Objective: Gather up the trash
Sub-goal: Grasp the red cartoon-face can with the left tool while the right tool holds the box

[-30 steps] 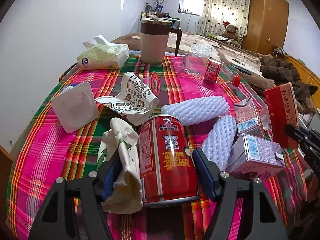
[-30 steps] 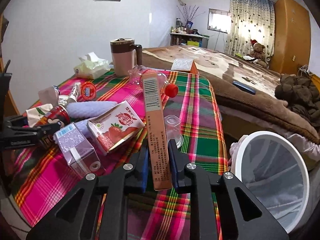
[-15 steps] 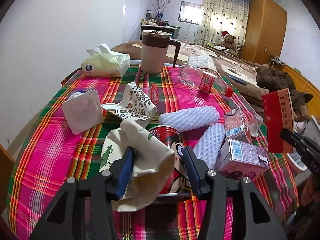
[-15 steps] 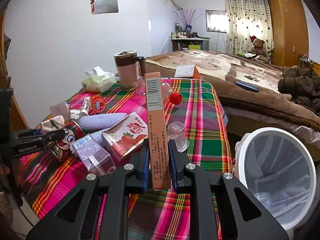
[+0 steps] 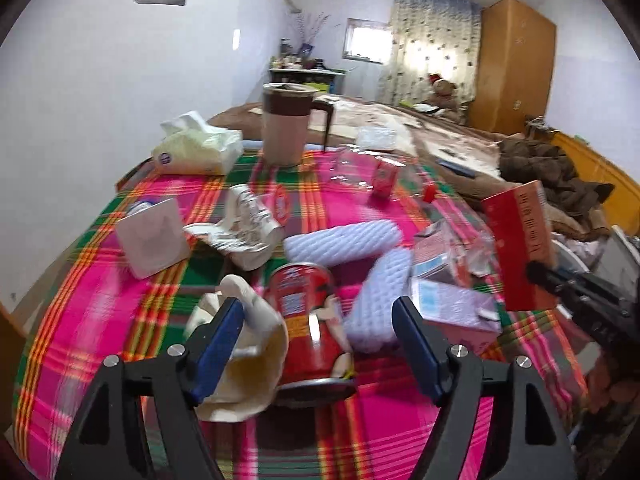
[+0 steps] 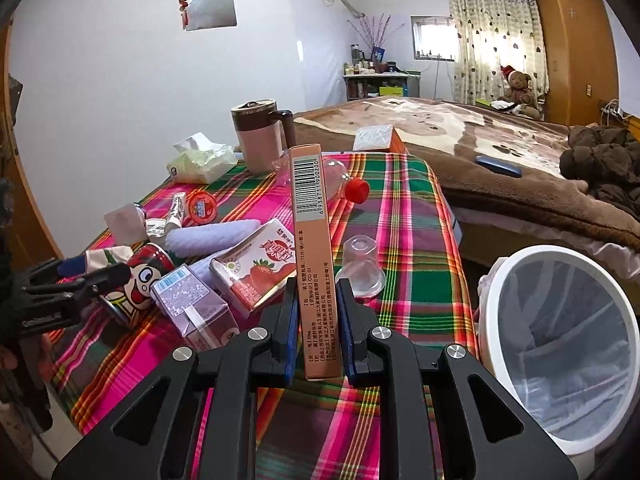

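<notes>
The right gripper (image 6: 318, 324) is pinching the tall orange box (image 6: 314, 256) upright at frame centre, ready for the white bin (image 6: 560, 344) at lower right. The left gripper (image 5: 316, 344), jaws spread wide, is straddling the red can (image 5: 308, 320) and crumpled paper cup (image 5: 248, 356) at lower centre.

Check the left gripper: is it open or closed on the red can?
Open. The left gripper has its jaws spread wide; the red can and a crumpled paper cup lie on the table between them, the right finger clear.
</notes>
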Demonstrator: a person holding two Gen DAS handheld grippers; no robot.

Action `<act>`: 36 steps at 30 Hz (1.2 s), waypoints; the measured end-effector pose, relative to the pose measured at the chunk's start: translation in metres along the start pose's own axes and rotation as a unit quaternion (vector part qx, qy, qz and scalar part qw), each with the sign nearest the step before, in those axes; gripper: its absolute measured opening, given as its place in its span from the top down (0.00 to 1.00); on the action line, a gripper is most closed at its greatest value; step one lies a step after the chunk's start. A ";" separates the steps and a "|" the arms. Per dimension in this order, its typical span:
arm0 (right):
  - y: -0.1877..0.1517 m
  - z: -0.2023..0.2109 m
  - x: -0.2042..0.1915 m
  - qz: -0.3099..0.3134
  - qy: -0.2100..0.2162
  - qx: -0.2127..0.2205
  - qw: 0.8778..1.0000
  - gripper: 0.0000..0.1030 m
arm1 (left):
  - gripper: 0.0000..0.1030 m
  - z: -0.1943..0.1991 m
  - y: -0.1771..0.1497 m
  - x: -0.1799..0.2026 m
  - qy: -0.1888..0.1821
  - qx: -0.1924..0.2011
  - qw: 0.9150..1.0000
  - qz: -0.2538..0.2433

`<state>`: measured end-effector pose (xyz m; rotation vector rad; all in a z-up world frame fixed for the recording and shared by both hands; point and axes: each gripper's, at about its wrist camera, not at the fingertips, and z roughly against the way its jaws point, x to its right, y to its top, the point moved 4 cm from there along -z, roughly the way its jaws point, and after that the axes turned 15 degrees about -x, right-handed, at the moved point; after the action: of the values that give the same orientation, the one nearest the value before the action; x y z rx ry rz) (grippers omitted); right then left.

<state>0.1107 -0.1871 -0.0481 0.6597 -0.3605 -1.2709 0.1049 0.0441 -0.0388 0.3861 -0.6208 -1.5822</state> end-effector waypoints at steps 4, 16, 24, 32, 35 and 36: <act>-0.002 -0.002 0.002 -0.005 0.003 -0.004 1.000 0.82 | 0.24 -0.014 0.005 0.002 0.007 -0.013 1.000 0.000; -0.001 -0.006 0.001 -0.009 0.010 -0.009 1.000 0.82 | 0.27 -0.041 -0.003 -0.007 0.030 -0.072 0.997 -0.001; -0.002 -0.004 0.002 -0.013 0.012 -0.008 1.000 0.82 | 0.31 -0.039 -0.010 0.000 0.036 -0.073 0.996 -0.024; -0.006 0.001 0.002 -0.022 0.017 -0.002 1.000 0.82 | 0.34 -0.006 -0.032 -0.011 -0.021 -0.053 0.998 -0.018; -0.007 0.006 0.001 -0.023 0.021 0.002 1.000 0.82 | 0.34 0.001 -0.042 -0.010 -0.033 -0.060 0.997 -0.036; -0.008 0.008 0.001 -0.024 0.023 0.004 0.999 0.82 | 0.34 0.003 -0.045 -0.012 -0.035 -0.060 0.997 -0.036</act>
<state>0.1002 -0.1911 -0.0474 0.7068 -0.3134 -1.2987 0.0683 0.0571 -0.0645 0.2654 -0.5672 -1.6984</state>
